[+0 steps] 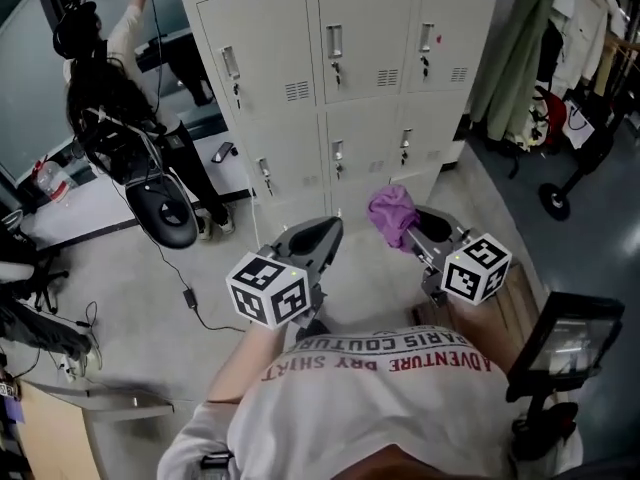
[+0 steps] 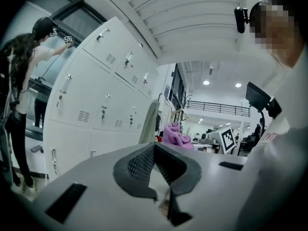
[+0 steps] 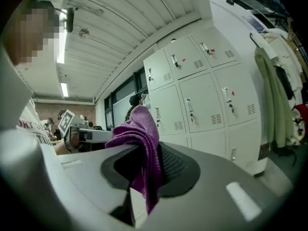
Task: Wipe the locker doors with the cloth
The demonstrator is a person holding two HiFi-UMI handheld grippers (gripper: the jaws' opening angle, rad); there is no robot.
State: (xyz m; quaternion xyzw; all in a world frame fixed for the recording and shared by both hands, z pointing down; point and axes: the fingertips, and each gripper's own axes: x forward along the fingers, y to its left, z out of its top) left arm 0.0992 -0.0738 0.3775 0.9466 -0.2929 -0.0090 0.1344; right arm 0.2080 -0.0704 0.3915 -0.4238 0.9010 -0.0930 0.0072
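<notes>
Left gripper view alone shows left gripper (image 2: 154, 151) jaws together; right gripper (image 3: 150, 153) pinches cloth (image 3: 138, 129).

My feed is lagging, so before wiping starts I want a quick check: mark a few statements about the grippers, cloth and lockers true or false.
1. The right gripper is shut on the purple cloth. True.
2. The left gripper grips a cloth too. False: its jaws are together with nothing between them.
3. One locker door stands open. False: every door of the lockers in view is shut.
4. A green coat hangs right of the lockers. True.
5. The purple cloth is pressed on a door. False: it is held in the air, short of the lockers.
</notes>
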